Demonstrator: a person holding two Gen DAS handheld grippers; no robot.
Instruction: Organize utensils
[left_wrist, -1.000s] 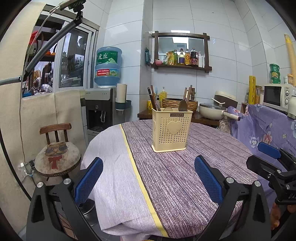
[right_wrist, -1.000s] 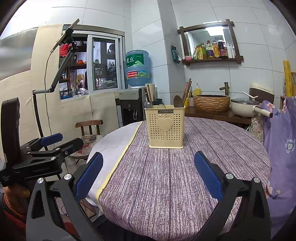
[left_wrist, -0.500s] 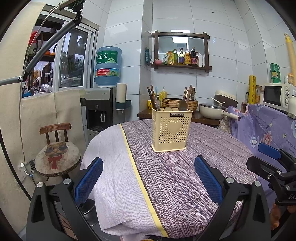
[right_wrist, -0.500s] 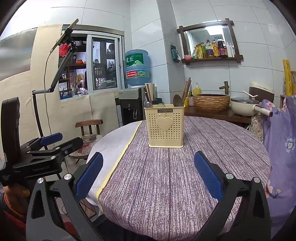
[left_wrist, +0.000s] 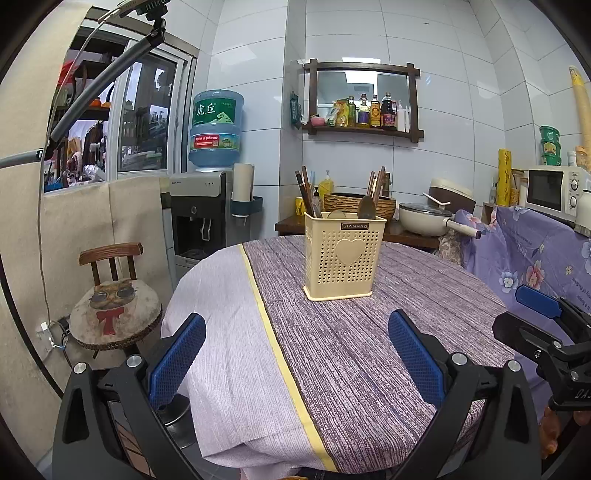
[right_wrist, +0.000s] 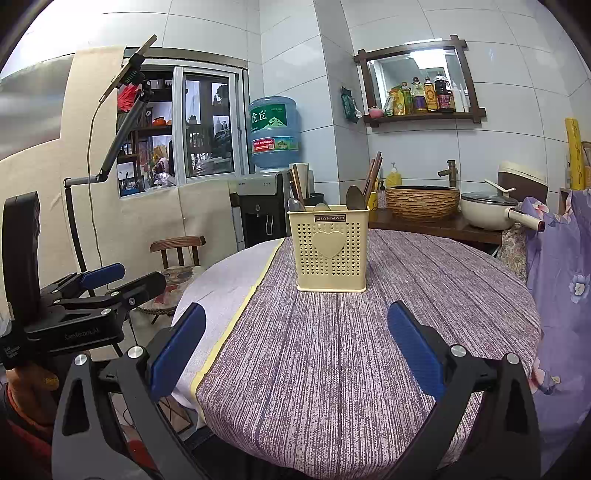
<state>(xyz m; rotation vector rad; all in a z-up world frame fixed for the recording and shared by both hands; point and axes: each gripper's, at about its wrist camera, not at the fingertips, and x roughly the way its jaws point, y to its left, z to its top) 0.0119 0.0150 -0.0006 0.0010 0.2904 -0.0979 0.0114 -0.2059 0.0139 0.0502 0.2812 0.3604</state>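
Round table (left_wrist: 332, 354) under a purple cloth, tiled kitchen behind. The utensil holder (left_wrist: 344, 254) stands upright at frame centre, well above my left gripper (left_wrist: 295, 354) and right gripper (right_wrist: 295, 347); both spread wide, holding nothing.

water jug (left_wrist: 216, 129), chair (left_wrist: 114, 306), pan (left_wrist: 424, 219)

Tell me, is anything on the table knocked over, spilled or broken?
Nothing stands out. The cream perforated plastic utensil holder stands upright on the purple striped tablecloth, with brown wooden chopsticks and spoons sticking up from it. No spill or damage shows. Both the left gripper and right gripper are open and empty.
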